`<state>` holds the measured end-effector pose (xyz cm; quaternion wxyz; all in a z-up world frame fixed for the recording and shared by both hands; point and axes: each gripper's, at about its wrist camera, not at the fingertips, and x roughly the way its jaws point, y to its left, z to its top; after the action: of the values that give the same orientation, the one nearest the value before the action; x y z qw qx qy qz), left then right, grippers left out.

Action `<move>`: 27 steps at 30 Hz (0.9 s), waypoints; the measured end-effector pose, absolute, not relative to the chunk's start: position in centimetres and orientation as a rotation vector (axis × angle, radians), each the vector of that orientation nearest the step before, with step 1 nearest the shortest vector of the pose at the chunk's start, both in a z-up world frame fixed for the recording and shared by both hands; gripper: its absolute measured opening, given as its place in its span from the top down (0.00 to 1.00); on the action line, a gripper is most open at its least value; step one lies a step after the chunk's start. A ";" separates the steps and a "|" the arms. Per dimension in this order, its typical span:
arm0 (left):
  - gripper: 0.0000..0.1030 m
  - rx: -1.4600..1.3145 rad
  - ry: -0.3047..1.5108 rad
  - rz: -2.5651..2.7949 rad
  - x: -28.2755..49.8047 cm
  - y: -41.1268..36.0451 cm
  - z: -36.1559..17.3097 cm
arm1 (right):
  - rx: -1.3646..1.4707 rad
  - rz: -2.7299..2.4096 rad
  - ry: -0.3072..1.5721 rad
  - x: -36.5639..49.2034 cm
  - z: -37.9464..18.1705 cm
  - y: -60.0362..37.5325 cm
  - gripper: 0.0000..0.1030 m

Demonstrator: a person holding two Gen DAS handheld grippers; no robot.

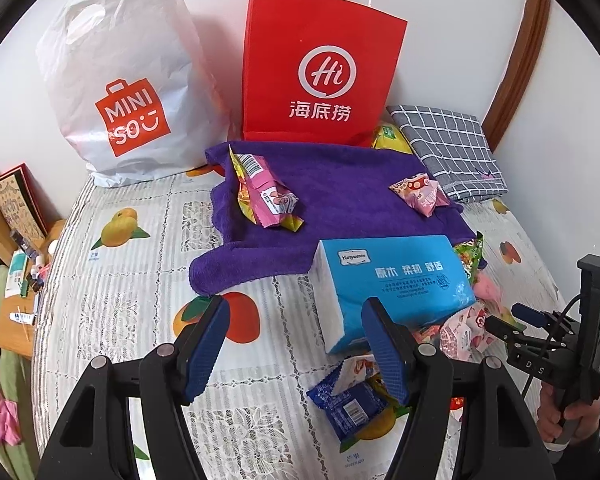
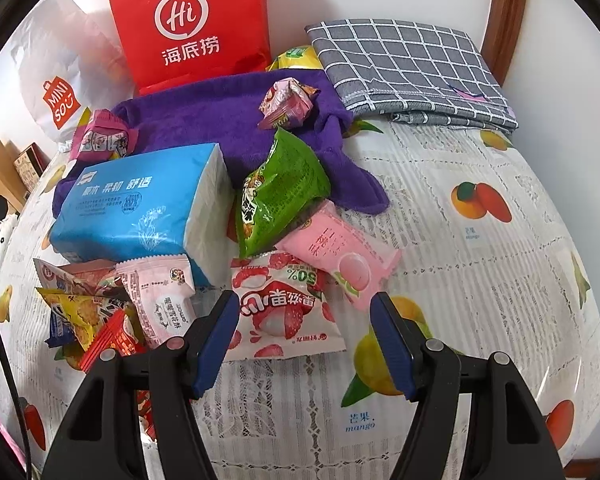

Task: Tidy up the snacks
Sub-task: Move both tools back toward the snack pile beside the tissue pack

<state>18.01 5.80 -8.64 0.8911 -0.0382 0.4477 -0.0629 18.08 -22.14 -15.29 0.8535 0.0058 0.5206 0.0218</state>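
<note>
A fruit-print cloth [image 2: 480,280] covers the desk; behind the tissue pack [image 2: 140,204] lies a purple towel [image 1: 340,196], then a red bag [image 1: 320,68] against the white wall [image 1: 460,40]; both grippers' jaws stand apart, empty.

left claw [image 1: 296,350] agape, right claw [image 2: 306,342] agape

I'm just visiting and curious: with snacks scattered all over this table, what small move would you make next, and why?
Probably lower the right gripper and close on the strawberry-print snack packet. Its jaws stand open and empty, and that packet lies flat on the tablecloth between the fingers, nearer than the green bag.
</note>
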 end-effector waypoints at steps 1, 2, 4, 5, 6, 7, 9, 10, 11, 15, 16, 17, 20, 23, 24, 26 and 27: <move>0.36 -0.077 0.930 -0.131 17.9 5.7 -8.6 | 0.015 0.048 1.097 18.0 -15.4 -22.2 0.35; 0.36 -0.076 0.931 -0.131 17.8 5.6 -8.6 | 0.018 0.051 1.099 17.9 -15.5 -22.2 0.35; 0.36 -0.073 0.931 -0.130 17.7 5.5 -8.6 | 0.015 0.054 1.108 17.9 -15.7 -22.0 0.35; 0.36 -0.072 0.932 -0.130 17.6 5.5 -8.6 | 0.011 0.055 1.111 17.8 -15.8 -22.0 0.35; 0.36 -0.072 0.934 -0.128 17.6 5.5 -8.6 | 0.008 0.055 1.112 17.8 -15.9 -21.9 0.35; 0.36 -0.071 0.935 -0.126 17.5 5.6 -8.7 | 0.005 0.054 1.112 17.8 -16.0 -21.9 0.35; 0.36 -0.067 0.938 -0.118 17.3 5.7 -8.8 | 0.005 0.050 1.103 17.6 -15.9 -22.0 0.35; 0.36 -0.068 0.940 -0.112 17.3 5.8 -8.9 | 0.006 0.047 1.099 17.5 -15.9 -22.2 0.35; 0.36 -0.070 0.943 -0.108 17.3 6.0 -9.0 | 0.010 0.043 1.095 17.4 -15.8 -22.4 0.35; 0.36 -0.091 0.953 -0.093 17.4 6.3 -9.4 | 0.037 0.038 1.078 17.0 -15.4 -23.8 0.35; 0.36 -0.094 0.954 -0.089 17.4 6.4 -9.4 | 0.041 0.035 1.078 16.9 -15.4 -24.1 0.35; 0.36 -0.099 0.954 -0.087 17.3 6.4 -9.5 | 0.045 0.032 1.078 16.9 -15.4 -24.3 0.35; 0.36 -0.102 0.962 -0.084 17.3 6.4 -9.8 | 0.074 0.038 1.074 16.8 -15.5 -25.0 0.35; 0.36 -0.095 0.967 -0.077 17.3 6.3 -9.9 | 0.097 0.052 1.079 17.2 -15.8 -25.1 0.35; 0.36 -0.094 0.968 -0.075 17.3 6.3 -9.9 | 0.102 0.060 1.078 17.4 -15.8 -24.9 0.35; 0.36 -0.093 0.971 -0.069 17.4 6.3 -9.9 | 0.102 0.082 1.073 17.7 -15.9 -24.5 0.35; 0.36 -0.092 0.972 -0.066 17.4 6.3 -9.9 | 0.095 0.090 1.072 17.9 -16.0 -24.2 0.35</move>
<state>17.37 6.31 -9.92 0.8826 -0.0441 0.4669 -0.0316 17.86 -24.20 -16.01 0.8577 0.0451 0.5103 0.0429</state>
